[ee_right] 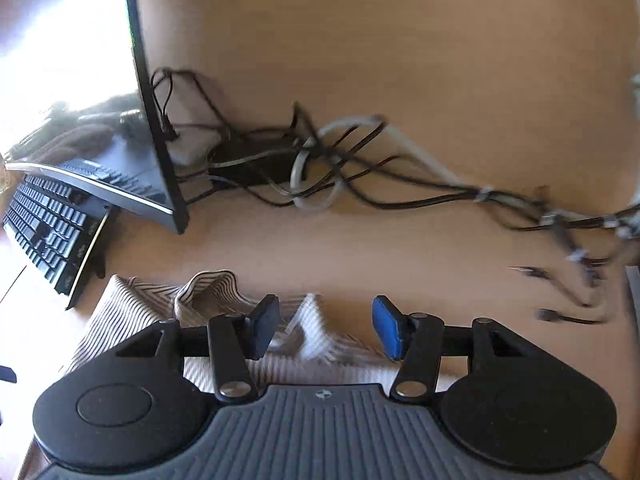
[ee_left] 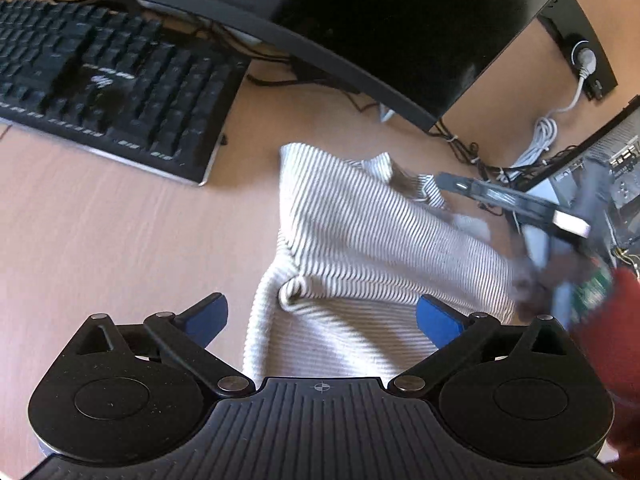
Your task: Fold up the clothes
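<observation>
Lying bunched on the light wood surface [ee_left: 120, 232], the striped knit garment [ee_left: 360, 232] sits just right of the black keyboard [ee_left: 104, 84] and in front of the curved monitor [ee_left: 400, 32]. Its fine dark-and-cream stripes run across a folded-over upper layer, and a rolled hem or cuff shows at the lower left of that fold.

The left gripper [ee_left: 322, 316] hovers over the near part of the garment with its blue-padded fingers spread wide, nothing between them. The right gripper [ee_right: 326, 328] also stands spread, its pads on either side of a raised ridge of the striped cloth without closing on it; in the left wrist view it appears blurred at the garment's far right edge.

Behind the monitor a tangle of black and white cables [ee_right: 320, 168] runs across the surface toward the right. A white plug [ee_left: 586, 60] sits in a round socket on a black strip. No brand name or key legend can be read; the keyboard markings are too blurred.
</observation>
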Tool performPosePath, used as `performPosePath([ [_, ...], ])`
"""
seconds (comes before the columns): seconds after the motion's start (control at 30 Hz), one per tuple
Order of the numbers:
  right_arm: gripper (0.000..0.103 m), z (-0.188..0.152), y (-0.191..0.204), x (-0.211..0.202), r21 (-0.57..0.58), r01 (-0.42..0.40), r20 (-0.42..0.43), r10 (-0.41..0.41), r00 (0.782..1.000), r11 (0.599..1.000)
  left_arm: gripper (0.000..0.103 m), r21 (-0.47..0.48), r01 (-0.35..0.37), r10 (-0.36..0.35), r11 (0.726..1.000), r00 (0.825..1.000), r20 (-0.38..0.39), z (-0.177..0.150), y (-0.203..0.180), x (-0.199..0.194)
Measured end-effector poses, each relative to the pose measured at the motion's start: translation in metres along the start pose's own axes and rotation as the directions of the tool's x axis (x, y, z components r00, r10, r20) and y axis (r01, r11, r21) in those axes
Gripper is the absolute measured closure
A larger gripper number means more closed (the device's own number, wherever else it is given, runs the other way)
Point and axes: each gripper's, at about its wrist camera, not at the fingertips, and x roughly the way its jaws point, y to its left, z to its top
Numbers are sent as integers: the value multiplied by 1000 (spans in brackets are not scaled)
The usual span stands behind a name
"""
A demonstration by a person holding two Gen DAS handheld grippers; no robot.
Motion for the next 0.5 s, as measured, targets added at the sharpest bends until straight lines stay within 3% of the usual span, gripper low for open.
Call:
performPosePath([
  [0.13,54,-1,1,2,-5,2,-17,-2,1000,1000,0,-22,-35,36,999,999,13,-10,8,-15],
  [0.23,53,-15,-4,-43,-27,3,34,-2,999,1000,0,-56,-39,40,998,999,18,-16,17,-20],
  [0.37,42,-56,-12,-89,-50,73,15,-72,997,996,0,-93,-38,41,995,999,24,-23,26,-25],
  [0.43,42,-75,-18,-97,-4,125,0,-125,992,992,0,-89,-18,20,996,1000,21,-22,22,-20],
  [0.5,50,-89,-26,-103,85,118,-6,-118,993,989,0,-67,-6,7,998,1000,17,-21,14,-17],
])
